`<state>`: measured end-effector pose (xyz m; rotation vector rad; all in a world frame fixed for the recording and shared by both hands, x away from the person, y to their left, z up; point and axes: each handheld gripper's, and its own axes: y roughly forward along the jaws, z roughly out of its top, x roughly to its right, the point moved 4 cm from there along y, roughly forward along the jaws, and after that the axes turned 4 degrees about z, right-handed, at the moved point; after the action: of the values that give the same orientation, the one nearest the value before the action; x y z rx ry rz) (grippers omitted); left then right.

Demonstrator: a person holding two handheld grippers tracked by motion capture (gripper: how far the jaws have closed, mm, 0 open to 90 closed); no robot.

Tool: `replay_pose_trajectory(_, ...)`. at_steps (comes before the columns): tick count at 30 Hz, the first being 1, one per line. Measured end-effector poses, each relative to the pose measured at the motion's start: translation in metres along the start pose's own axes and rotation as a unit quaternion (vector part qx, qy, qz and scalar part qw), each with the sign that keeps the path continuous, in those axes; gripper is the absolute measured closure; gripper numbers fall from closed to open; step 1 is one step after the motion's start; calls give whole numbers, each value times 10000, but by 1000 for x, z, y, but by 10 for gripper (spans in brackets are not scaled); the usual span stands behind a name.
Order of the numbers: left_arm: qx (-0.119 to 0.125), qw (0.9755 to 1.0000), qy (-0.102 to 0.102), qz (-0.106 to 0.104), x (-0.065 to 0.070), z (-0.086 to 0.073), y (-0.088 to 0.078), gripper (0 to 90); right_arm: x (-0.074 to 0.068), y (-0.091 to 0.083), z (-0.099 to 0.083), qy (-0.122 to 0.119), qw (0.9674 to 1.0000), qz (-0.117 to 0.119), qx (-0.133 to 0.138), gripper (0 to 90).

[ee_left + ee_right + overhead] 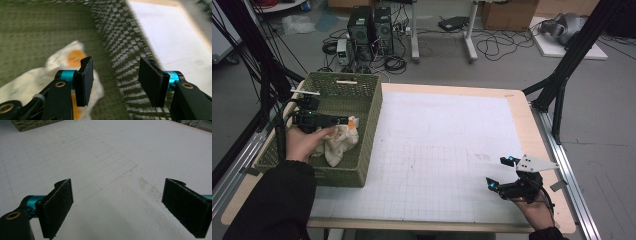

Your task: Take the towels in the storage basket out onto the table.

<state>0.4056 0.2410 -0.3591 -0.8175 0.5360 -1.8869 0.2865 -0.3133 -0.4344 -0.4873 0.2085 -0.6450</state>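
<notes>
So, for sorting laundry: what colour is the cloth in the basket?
Cream cloth with orange patches; high view.

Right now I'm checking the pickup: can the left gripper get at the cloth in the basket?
Probably yes: the left gripper hangs inside the basket, jaws apart, beside the cloth, nothing between.

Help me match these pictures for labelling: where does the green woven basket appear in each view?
High view: green woven basket at the table's left edge, holding a cream cloth.
Left gripper view: its weave runs across the left and middle, behind the jaws; the cloth lies lower left.
Right gripper view: a corner at the top left.
Shared landmark: the white gridded mat.
</notes>
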Motion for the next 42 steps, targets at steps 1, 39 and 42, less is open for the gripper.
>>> replay_pose_trajectory(1, -26, 10000, 39, 85, -2, -1, 1, 486, 0, 0, 0, -12, 10000, -1, -1, 91)
replay_pose_trajectory(39, -2345, 9454, 1198, 1918, -23, -41, 58, 430, -2, 1, 0, -64, 10000, 70, 0, 92)
replay_pose_trajectory(42, -2391, 9355, 1473, 2143, -21, -44, 62, 504, -3, 0, 1, -54, 10000, 79, -5, 92)
